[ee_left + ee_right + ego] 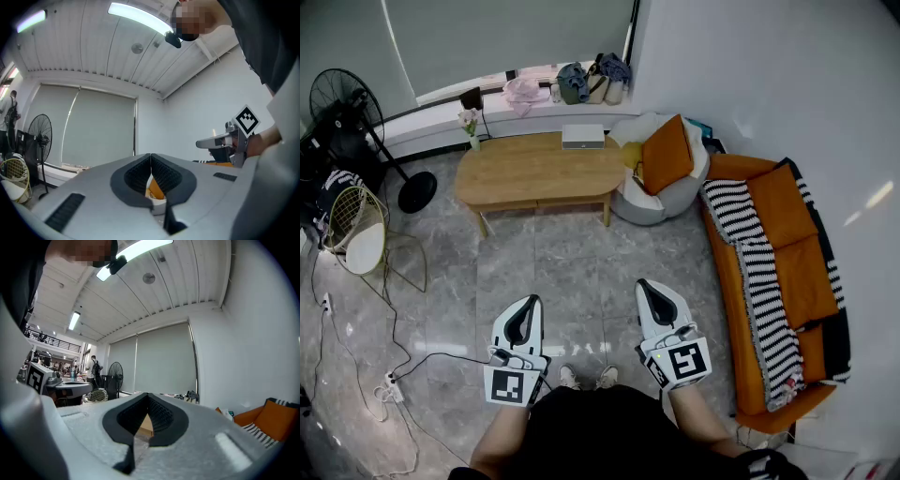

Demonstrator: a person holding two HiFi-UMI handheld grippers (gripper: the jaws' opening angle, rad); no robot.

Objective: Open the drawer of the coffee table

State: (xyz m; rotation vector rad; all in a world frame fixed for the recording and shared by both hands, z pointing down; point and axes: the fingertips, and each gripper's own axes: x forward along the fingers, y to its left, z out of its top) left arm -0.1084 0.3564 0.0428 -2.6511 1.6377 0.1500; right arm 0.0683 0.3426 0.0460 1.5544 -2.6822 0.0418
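Grey marble floor (581,262) runs out ahead of me to a window wall. The coffee table (539,169) stands there, straight ahead of both my grippers and well apart from them. My left gripper (527,314) is held level with its fingers pressed together on nothing, and my right gripper (656,298) is the same, tips meeting and empty. The table is a long oval of light wood on slim legs. It carries a white box (582,137) on its far edge, and a small vase (472,127) stands just past its corner on my left-finger side. A beanbag (661,187) crowds the end nearer my right fingers. Under the top runs a paler apron (539,201), and I judge the drawer sits in that, though from here I cannot pick out a seam, knob or lip. I expect stiff, hard wood that is smooth against my pads, and a light drawer that may stick on its runners. I would take hold of a handle if there is one, otherwise hook under the front's lower edge near the middle and pull straight toward me.
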